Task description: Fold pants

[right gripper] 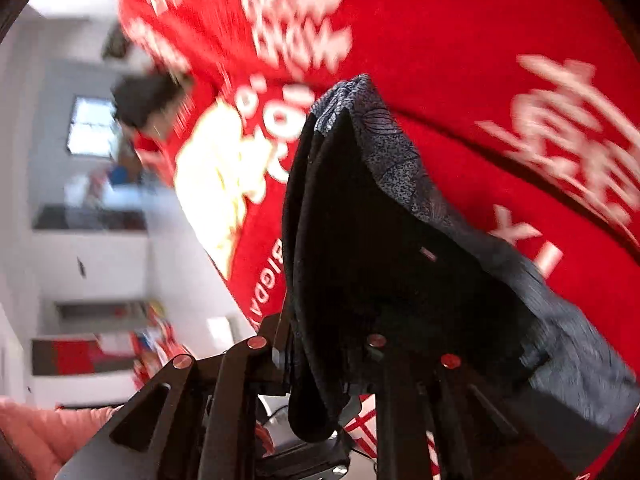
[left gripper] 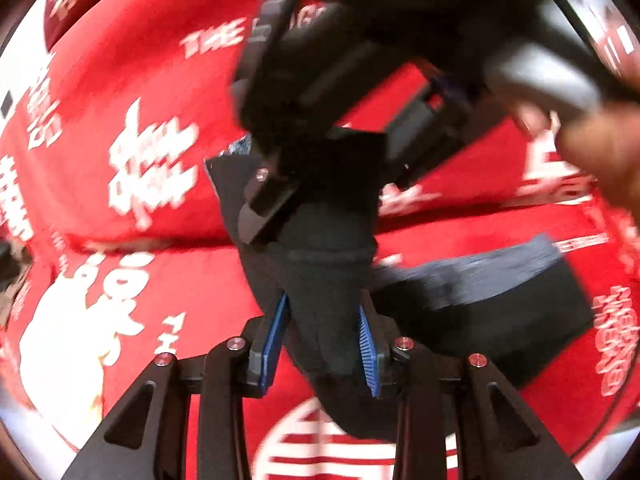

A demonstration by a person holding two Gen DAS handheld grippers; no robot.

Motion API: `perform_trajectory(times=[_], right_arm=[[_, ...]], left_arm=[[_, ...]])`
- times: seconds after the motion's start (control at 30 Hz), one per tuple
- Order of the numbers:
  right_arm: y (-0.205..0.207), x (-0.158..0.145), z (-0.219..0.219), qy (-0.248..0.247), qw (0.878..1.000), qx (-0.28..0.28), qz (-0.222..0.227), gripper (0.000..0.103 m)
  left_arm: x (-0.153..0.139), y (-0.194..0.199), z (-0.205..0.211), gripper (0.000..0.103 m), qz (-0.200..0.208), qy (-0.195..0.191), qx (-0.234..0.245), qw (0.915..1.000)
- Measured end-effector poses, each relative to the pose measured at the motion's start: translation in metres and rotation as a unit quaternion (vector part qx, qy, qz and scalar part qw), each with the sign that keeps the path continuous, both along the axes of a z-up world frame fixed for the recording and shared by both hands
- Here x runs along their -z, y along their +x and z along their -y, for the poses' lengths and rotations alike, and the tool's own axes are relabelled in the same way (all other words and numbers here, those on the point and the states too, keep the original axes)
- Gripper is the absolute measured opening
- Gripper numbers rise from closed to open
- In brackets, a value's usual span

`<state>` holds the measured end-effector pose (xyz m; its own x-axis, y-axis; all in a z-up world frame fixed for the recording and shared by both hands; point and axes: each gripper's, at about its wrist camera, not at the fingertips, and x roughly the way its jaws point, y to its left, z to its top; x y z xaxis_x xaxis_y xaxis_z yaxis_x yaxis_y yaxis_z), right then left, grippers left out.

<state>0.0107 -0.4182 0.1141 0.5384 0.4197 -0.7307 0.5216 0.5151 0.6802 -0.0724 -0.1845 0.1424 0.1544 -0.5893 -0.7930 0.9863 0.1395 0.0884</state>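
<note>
The dark pants (left gripper: pixel 328 280) hang bunched above a red cloth (left gripper: pixel 120 60) printed with white lettering. My left gripper (left gripper: pixel 324 344) is shut on a thick fold of them, blue pads pressing both sides. A grey patterned lining flap (left gripper: pixel 480 276) trails to the right. Above, the other tool's black housing (left gripper: pixel 352 40) leans in over the same fabric, with a hand (left gripper: pixel 600 152) at the right edge. In the right wrist view the pants (right gripper: pixel 380 240) drape over my right gripper (right gripper: pixel 324 352), which is shut on a bundle of fabric. The cloth hides its fingertips.
The red cloth (right gripper: pixel 460 60) covers the whole work surface, with its edge running down the left of the right wrist view. Beyond it are white shelves (right gripper: pixel 92 240) and a window (right gripper: pixel 92 128). A dark object (right gripper: pixel 148 100) sits near the cloth's edge. Pink fabric (right gripper: pixel 40 428) shows at bottom left.
</note>
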Motion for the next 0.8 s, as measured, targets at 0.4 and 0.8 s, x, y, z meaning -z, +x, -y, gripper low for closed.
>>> perform_trajectory(times=[0.4, 0.8], right_arm=[[-0.277, 0.017, 0.022, -0.005, 0.981, 0.189, 0.038, 0.021], [-0.347, 0.131, -0.006, 0.029, 0.968, 0.249, -0.007, 0.025]], left_arm=[[0.03, -0.206, 0.042, 0.035, -0.015, 0.067, 0.16, 0.9847], [0.096, -0.251, 0.033, 0.059, 0.032, 0.152, 0.222, 0.9626]])
